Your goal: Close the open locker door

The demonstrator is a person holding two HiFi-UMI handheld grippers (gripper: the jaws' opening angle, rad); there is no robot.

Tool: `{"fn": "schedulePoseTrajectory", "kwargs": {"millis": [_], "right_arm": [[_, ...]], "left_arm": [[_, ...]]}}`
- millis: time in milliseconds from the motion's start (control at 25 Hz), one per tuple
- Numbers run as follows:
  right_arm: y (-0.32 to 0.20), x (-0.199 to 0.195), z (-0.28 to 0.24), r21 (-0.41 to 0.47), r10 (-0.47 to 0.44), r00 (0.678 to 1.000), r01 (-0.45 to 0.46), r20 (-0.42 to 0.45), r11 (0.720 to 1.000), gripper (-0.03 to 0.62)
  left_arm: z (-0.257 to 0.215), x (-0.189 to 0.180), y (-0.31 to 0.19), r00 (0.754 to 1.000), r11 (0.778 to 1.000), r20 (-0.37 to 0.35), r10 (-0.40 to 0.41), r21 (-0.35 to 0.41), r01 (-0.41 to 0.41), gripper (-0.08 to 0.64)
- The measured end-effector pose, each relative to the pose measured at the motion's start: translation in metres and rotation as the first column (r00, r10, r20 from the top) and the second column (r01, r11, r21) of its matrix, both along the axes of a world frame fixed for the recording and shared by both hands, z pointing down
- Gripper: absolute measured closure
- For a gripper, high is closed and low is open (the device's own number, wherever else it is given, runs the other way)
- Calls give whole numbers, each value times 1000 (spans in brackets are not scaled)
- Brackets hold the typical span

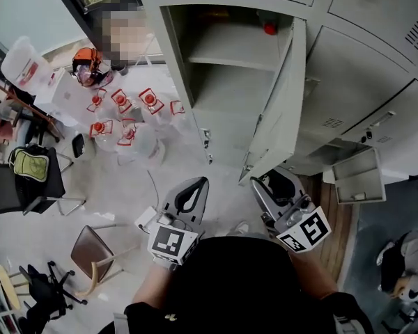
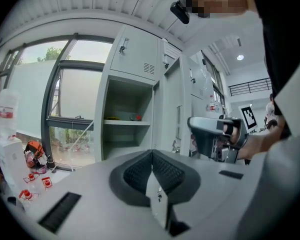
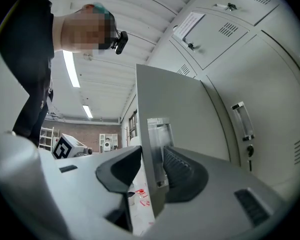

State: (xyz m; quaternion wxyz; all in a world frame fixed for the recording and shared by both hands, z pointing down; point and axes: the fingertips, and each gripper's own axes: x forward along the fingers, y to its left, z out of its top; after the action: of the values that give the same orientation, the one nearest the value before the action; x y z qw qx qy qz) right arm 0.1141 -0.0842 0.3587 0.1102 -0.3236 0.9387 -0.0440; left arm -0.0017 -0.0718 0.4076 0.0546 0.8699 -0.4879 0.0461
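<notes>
The grey locker (image 1: 230,68) stands open with a shelf inside, and its door (image 1: 280,110) swings out toward me. The door's free edge (image 3: 147,134), with its metal latch plate, runs between the jaws of my right gripper (image 3: 152,156), which is shut on it. In the head view that right gripper (image 1: 262,182) meets the door's lower corner. My left gripper (image 1: 197,184) hangs in front of the locker, left of the door, touching nothing. Its pads (image 2: 162,171) are pressed together and hold nothing. The left gripper view shows the open compartment (image 2: 125,124) and the right gripper (image 2: 212,134).
Several large water bottles (image 1: 125,113) with red labels stand on the floor left of the locker. Chairs (image 1: 90,252) are at lower left. Another small locker door (image 1: 359,176) hangs open at right. A small red object (image 1: 269,28) lies on the top shelf.
</notes>
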Motion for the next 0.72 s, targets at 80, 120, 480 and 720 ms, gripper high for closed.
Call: {"fn": "schedulePoseTrajectory", "kwargs": {"millis": [80,120,480,720], "right_arm": [[-5,-17,0,-1,9,1000,-9,-6,1000,440],[-8,-25,-1,1,18,1000,-18,-10,1000,440],[-45,-84,2,-21,123,992,-124,-11,992,440],[-75,-113,3,-50,194,981,-196,-27,979,440]], "left_arm": [[-1,-20,-2,1000,1000,3,-11,-1,11,538],[0,-29,-4,1000,1000,7,-12,-4,12,538],[0,-106,-24,1000,1000,-11,11,1,-11,538],[2,-163,-38,1000,1000,-10,7,-27,-7,538]]}}
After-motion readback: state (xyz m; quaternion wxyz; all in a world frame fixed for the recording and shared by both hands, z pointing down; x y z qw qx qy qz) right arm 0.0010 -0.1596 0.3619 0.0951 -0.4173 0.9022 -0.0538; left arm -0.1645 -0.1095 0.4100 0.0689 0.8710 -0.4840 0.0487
